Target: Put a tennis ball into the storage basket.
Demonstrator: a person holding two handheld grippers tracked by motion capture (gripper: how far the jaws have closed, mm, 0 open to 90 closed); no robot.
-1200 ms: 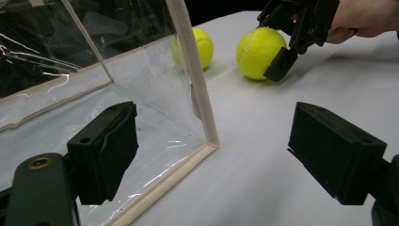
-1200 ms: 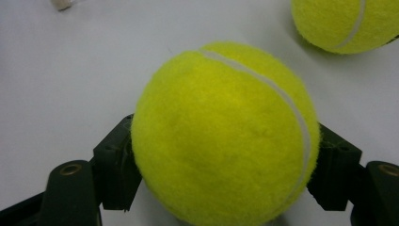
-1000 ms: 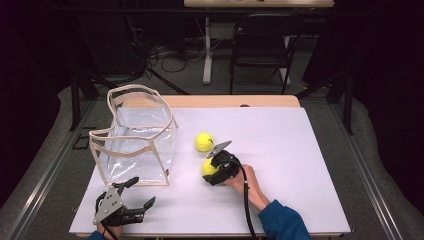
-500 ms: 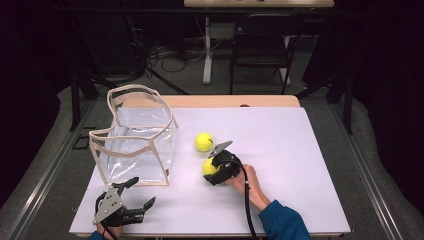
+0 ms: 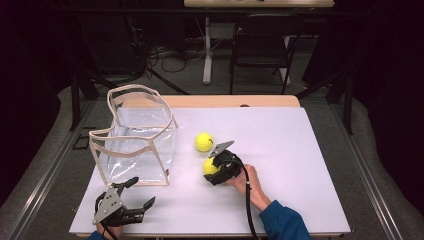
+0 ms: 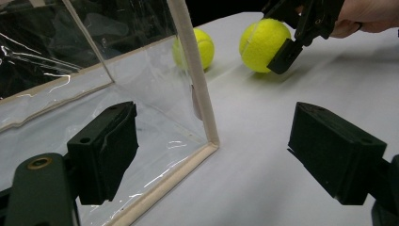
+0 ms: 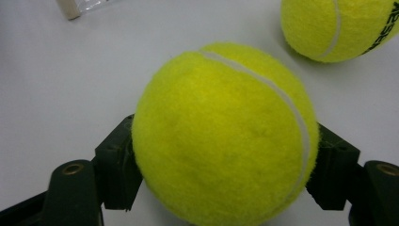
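- The step in hand looks like the pick-up: the right gripper (image 5: pixel 216 169) is clamped on a tennis ball (image 7: pixel 221 132), one jaw pressed into each side of it (the felt bulges past both pads).
- That ball sits on the white table (image 5: pixel 300 165), near the middle, with the second ball (image 5: pixel 203 142) just beside it and apart from it.
- The left gripper (image 5: pixel 134 192) rests near the front edge with its jaws spread wide and nothing between them; in its own view they frame the near corner of the clear bag (image 6: pixel 197 94).
- The bag stands upright with its mouth open at the table's left side, and no ball is seen inside it.
- Next, I judge, the held ball must be lifted clear, carried over the bag's rim and let go above the opening (the soft rim could snag a low carry).
- The left gripper could steady the bag's corner meanwhile.
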